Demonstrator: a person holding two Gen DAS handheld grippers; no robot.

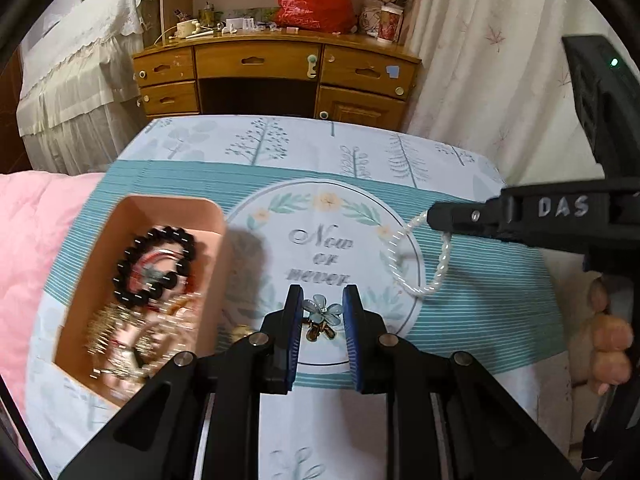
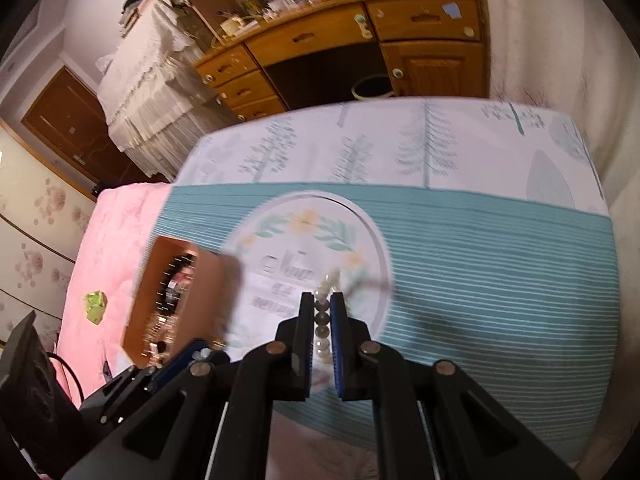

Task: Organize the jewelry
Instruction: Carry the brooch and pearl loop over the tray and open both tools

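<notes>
While right gripper [image 2: 322,316] clamps bracelet [image 2: 322,320], loop dangles.

My view takes in a table under a tree-printed cloth [image 1: 280,148], teal-striped, a floral medallion at its centre; a pink tray [image 1: 120,216] of jewelry rests on its left side.

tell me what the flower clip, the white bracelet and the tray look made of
Flower clip: translucent pale blue petals, likely resin or plastic, on shiny gold-toned metal.
White bracelet: round glossy white beads, pearl-like; real or imitation cannot be told.
Tray: smooth matte peach-pink walls with rounded corners, probably moulded plastic.
</notes>
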